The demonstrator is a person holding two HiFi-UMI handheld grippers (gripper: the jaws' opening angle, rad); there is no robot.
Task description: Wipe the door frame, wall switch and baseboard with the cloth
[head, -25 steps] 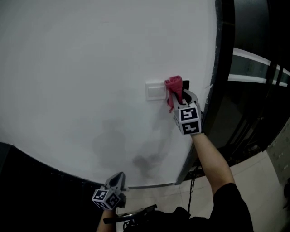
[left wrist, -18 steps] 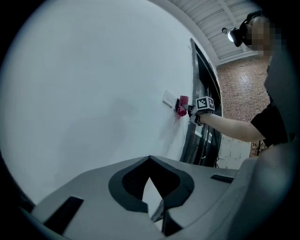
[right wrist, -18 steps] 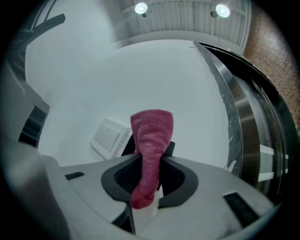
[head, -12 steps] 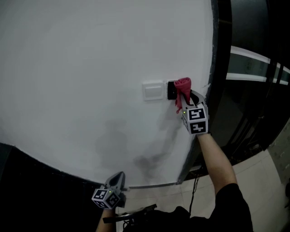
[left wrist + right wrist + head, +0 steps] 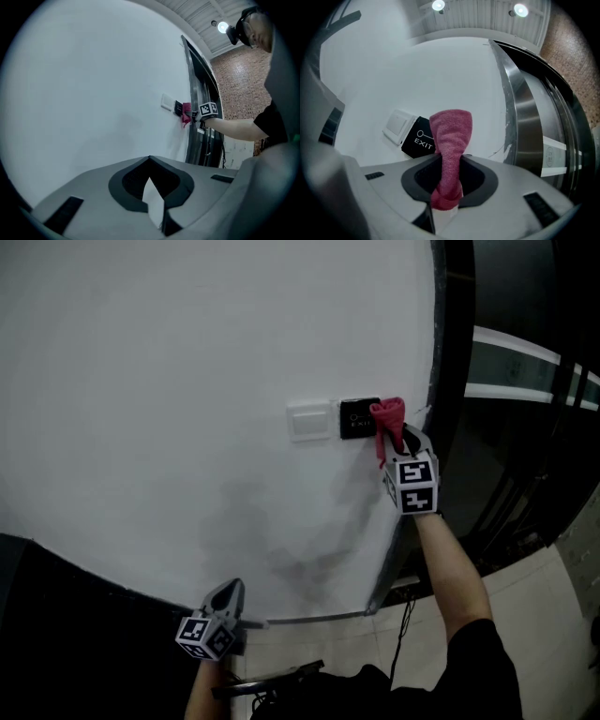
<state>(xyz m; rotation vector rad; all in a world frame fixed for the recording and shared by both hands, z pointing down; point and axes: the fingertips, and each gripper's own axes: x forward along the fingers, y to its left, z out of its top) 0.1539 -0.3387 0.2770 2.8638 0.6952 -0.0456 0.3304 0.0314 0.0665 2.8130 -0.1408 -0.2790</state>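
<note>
Head view showed the cloth (image 5: 387,416) just right of the black exit plate (image 5: 358,417), near the right-centre of the frame. A second earlier that plate had been almost hidden under the red bundle; half a second earlier it was half uncovered, and at this moment it was fully bare. The stroke had therefore run rightward along the wall (image 5: 169,371), away from the white wall switch (image 5: 309,420) and toward the dark door frame (image 5: 452,381) at the right edge.

The right gripper (image 5: 400,441) had its jaws clamped on the cloth. The right gripper view showed the pink towelling (image 5: 450,136) pinched low between them and standing up past the tips. The plate (image 5: 420,138) and switch (image 5: 397,123) lay to its left there, and the metal frame (image 5: 520,108) to its right. Whether the cloth was still pressed to the wall could not be told.

The left gripper (image 5: 223,600) had drifted a little down and left in the lower part of the frame. Its jaws were together with nothing between them, as the left gripper view (image 5: 152,201) confirmed.

By my reading, the switch pass looked finished and the frame was next. The baseboard (image 5: 319,620) at the wall's foot probably remained to be wiped.
</note>
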